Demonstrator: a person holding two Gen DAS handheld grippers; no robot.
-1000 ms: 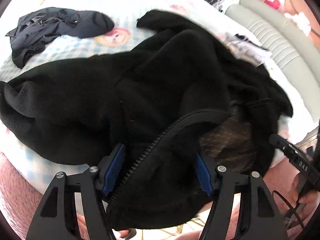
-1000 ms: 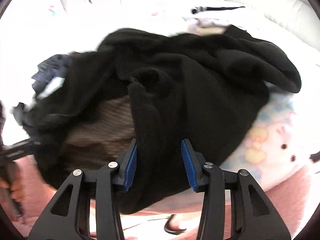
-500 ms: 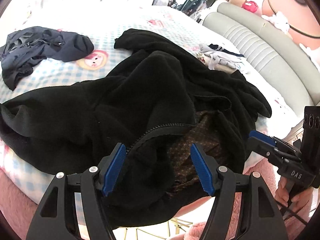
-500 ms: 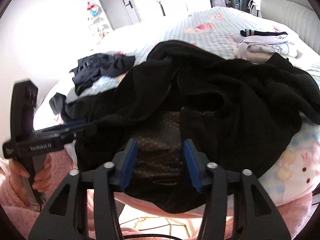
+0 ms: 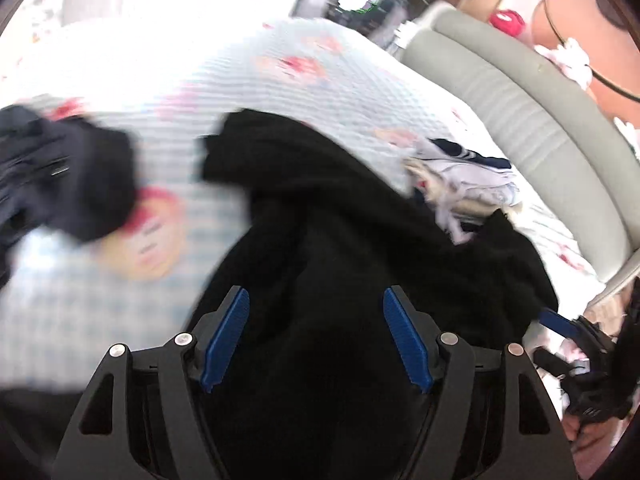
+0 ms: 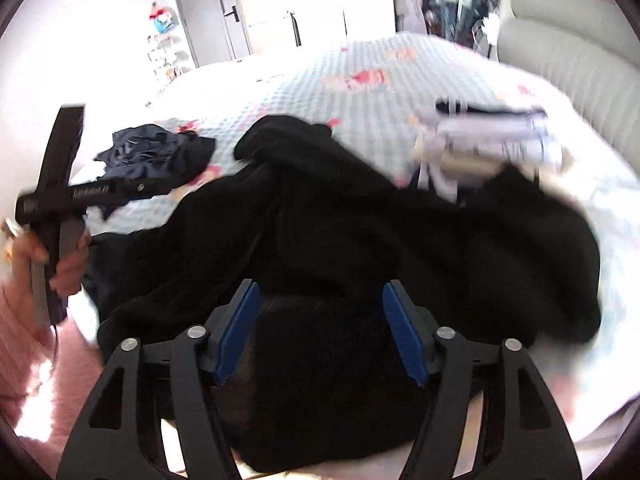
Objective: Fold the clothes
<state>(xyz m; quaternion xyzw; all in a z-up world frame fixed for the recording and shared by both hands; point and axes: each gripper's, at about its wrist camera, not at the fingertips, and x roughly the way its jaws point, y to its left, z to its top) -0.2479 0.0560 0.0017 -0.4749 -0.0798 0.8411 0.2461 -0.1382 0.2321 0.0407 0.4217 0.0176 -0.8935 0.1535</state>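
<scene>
The left gripper (image 5: 316, 336) stands wide, its blue-padded fingers (image 5: 226, 336) spread well apart with nothing pinched between them; the big black fleece jacket (image 5: 360, 240) lies directly under and ahead of the gap. The right gripper (image 6: 320, 332) is likewise spread wide and holds nothing, and the same black fleece jacket (image 6: 360, 248) fills the space below and in front of its fingers (image 6: 402, 336), hanging over the near edge of the bed.

The jacket is a crumpled heap on the pale blue checked bedspread with pink cartoon prints (image 6: 320, 80). In the right wrist view its long axis runs roughly left to right across the claw, with one narrower lobe (image 6: 280, 136) pushing away ahead and slightly left. In the left wrist view, which is blurred, the cloth stretches from the claw away ahead and to the right, a narrower end (image 5: 256, 148) pointing ahead-left. Which end is collar or hem cannot be told.

Ahead-left of both claws lies a dark navy crumpled garment (image 6: 156, 152), apart from the jacket. Ahead-right, touching the jacket's far edge, sits a small pile of white and navy folded clothes (image 6: 492, 140). Beyond it, far right, rises a grey padded headboard (image 5: 532, 120).

In the right wrist view the person's left hand (image 6: 60, 256), in a pink fuzzy sleeve (image 6: 20, 320), grips the other tool's handle at far left.
</scene>
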